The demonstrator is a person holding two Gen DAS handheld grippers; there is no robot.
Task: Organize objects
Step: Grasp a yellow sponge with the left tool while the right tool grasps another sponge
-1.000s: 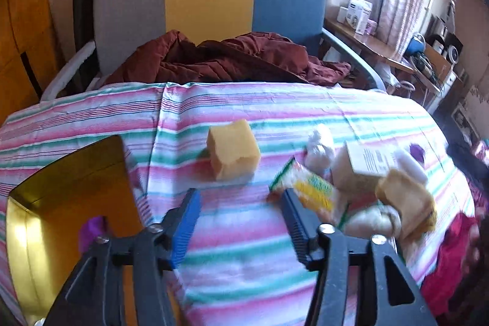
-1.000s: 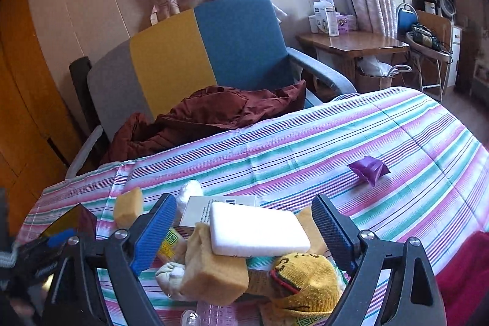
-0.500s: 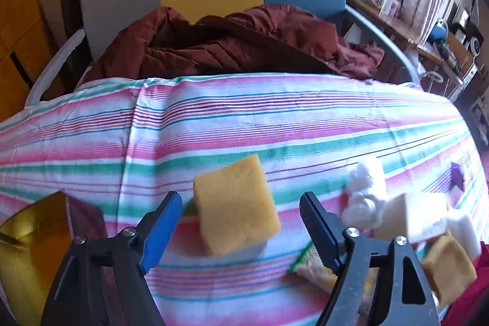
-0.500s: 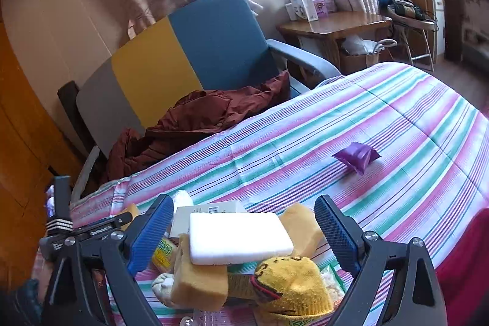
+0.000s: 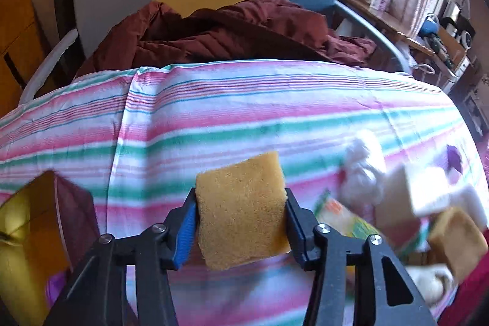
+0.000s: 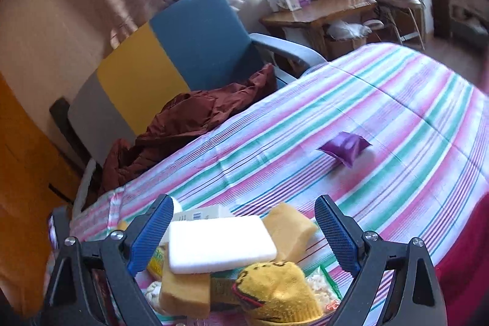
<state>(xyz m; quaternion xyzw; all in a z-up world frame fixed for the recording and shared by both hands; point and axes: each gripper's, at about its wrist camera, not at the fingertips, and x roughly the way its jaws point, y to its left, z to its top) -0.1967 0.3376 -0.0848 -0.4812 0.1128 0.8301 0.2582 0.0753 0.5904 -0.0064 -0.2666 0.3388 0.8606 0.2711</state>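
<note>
Black tongs (image 5: 240, 223), ribbed blue pads, silver screws.

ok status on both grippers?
Left gripper closing, pads on yellow sponge. Right gripper open above white foam block on pile. Nothing in the way.

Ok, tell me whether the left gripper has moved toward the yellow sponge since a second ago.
Yes. The left gripper has come forward over the striped cloth to the sponge, which now sits between its closing jaws.
</note>
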